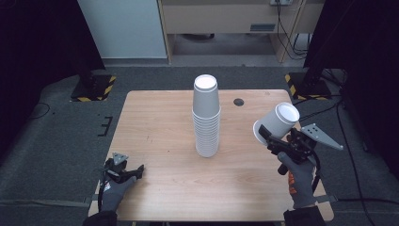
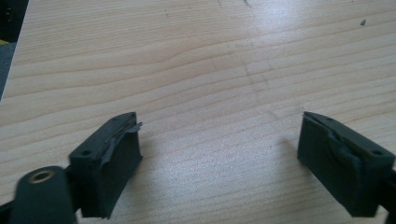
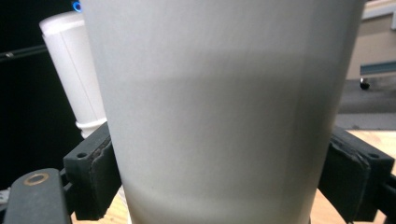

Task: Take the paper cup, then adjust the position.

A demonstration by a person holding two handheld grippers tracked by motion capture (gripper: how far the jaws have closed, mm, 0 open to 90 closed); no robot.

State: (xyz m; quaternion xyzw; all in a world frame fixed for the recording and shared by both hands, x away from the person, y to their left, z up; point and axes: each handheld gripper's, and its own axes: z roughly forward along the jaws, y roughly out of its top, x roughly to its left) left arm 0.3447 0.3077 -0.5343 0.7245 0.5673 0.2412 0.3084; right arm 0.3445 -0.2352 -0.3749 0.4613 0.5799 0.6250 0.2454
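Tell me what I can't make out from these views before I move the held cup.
- Held cup, right gripper view: its rim and base are cut off by the frame edges.
- Cup stack, right gripper view: mostly hidden behind the held cup; high view: too small to count the cups.
- Left gripper, left gripper view: its open jaws show above bare table; the stack lies outside the frame.

1. A light wooden table (image 1: 155,122) stands on grey carpet (image 1: 56,141).
2. Far back, a pale panel (image 1: 122,28) and a wooden cabinet (image 1: 221,16) (cables hang at its right).
3. Hazard-striped stand bases (image 1: 94,87) flank the far corners; the edges are dark.
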